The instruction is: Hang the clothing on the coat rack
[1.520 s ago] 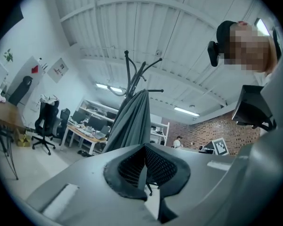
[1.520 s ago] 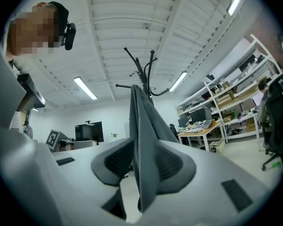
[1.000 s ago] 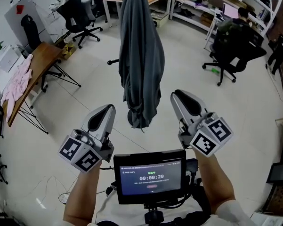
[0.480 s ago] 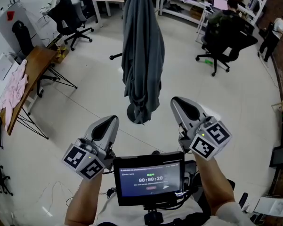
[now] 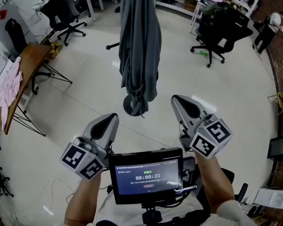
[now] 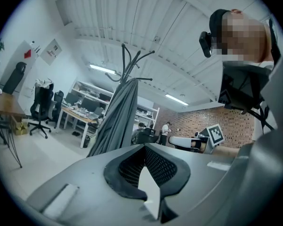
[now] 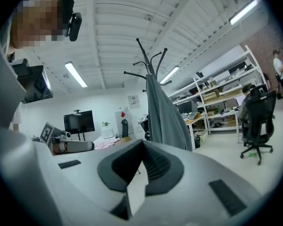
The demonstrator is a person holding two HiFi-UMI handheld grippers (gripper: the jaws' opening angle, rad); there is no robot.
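Observation:
A long grey garment hangs from the coat rack, reaching almost to the rack's round base on the floor. In the gripper views it drapes below the rack's black hooks, as the grey garment under the hooks. My left gripper is held low at the left, jaws together and empty. At the right, my right gripper has its jaws together too, with nothing between them. Both are well short of the garment, pointing towards it.
A wooden table with pink cloth stands at the left. Black office chairs are at the back left. A seated person on a chair is at the back right, near shelves. A small screen sits between my arms.
Both grippers have drawn back from the hanging garment, which now appears farther off and higher in the head view. The right jaws closed from a slight gap.

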